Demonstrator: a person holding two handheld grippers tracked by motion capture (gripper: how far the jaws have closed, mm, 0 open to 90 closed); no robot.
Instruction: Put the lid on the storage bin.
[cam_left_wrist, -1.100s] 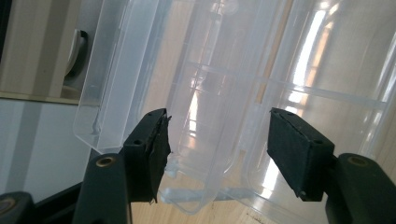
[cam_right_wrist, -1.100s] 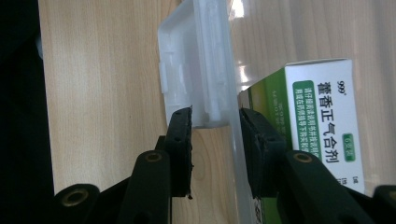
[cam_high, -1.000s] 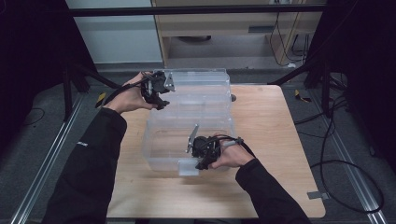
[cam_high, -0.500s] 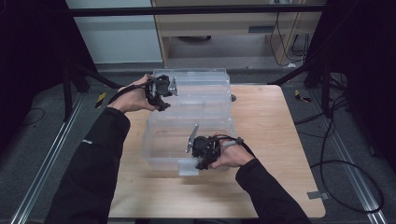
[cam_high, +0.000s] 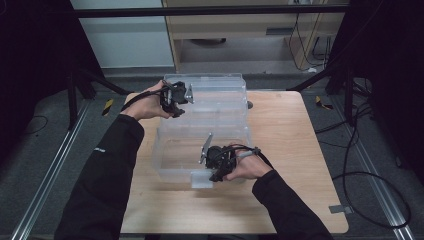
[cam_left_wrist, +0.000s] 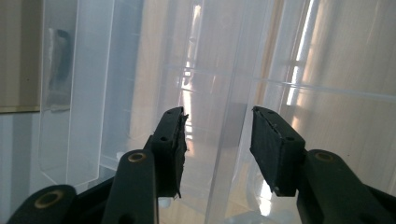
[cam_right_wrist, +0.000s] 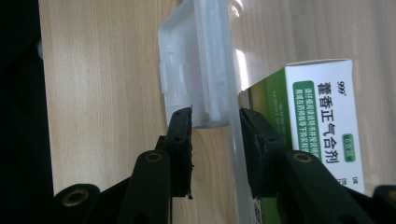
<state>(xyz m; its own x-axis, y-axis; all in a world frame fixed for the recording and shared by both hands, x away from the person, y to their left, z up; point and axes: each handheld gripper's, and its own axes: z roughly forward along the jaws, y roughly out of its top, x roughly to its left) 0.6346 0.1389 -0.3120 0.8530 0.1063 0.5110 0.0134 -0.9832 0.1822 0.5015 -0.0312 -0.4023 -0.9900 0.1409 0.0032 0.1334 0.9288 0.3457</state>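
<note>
Left tool (cam_high: 181, 96) is seen at the far left of the clear box (cam_high: 200, 155), at the hinged lid (cam_high: 215, 92), which lies open behind the box. Its jaws have just been closing; in the left gripper view a clear wall of the lid (cam_left_wrist: 224, 154) stands between the pads (cam_left_wrist: 273, 149), with a gap on each side. The jaws are therefore taken as apart, not yet pressing.

Risk 1: if the closing is finished off-centre, only the rim would be caught, and the smooth plastic could slip out when the lid is swung.

Risk 2: thin clear walls are hard to judge; a neighbouring ridge could be pinched instead, and the lid flexed or cracked.

Right tool (cam_high: 220, 165) is at the near wall of the box, beside the front latch (cam_high: 201, 179). In the right gripper view its jaws straddle the wall (cam_right_wrist: 232, 140), one pad outside and one inside; it is judged clamped on the wall, though full pad contact cannot be confirmed. A green-and-white carton (cam_right_wrist: 322, 126) lies inside the box, touching or just beside the inner jaw.

Risk 3: if this hold is loose, the box would slide on the surface (cam_high: 300, 150) once the lid is pulled.

Risk 4: the inner jaw could shove or crush the carton if the tool shifts.

Risk 5: the right tool sits in the lid's closing path and could be struck.
</note>
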